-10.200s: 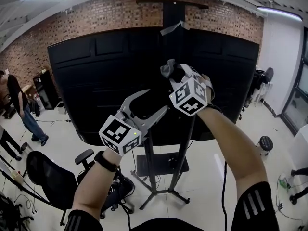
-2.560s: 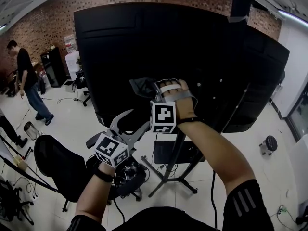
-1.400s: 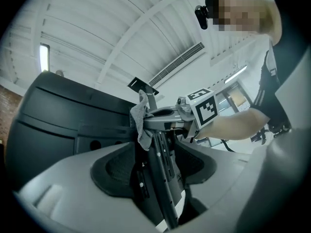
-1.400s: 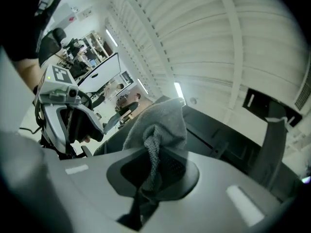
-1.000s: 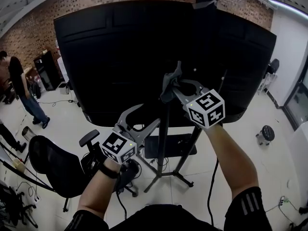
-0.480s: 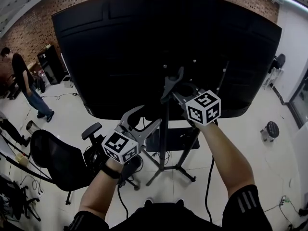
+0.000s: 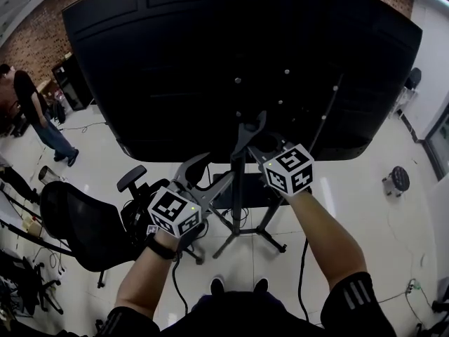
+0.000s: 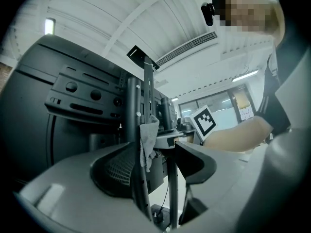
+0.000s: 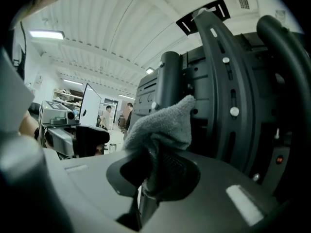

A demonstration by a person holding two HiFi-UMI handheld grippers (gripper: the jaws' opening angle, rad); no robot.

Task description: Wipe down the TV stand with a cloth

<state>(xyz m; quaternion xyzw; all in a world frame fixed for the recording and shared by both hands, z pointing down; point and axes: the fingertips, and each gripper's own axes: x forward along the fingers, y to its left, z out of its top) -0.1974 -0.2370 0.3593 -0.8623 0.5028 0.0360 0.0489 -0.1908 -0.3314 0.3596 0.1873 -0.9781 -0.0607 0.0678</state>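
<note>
**A:** Our right gripper (image 9: pixel 151 174) is clamped on the grey cloth (image 9: pixel 163 124), and we've got it up against the TV stand post (image 7: pixel 238 188).

**B:** Our left gripper (image 7: pixel 209 177) has its jaws apart, just left of that post and lower. The black TV (image 7: pixel 210 62) is above.

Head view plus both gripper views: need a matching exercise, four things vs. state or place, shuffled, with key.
Things:
1. left tool
2. right tool
3. cloth
4. office chair

States or places:
A. grey, bunched against an upright of the TV stand
B. black, on the floor at the left of the head view
C. jaws apart, gripping nothing
D. jaws shut on the cloth

Pairs: 1-C, 2-D, 3-A, 4-B
</note>
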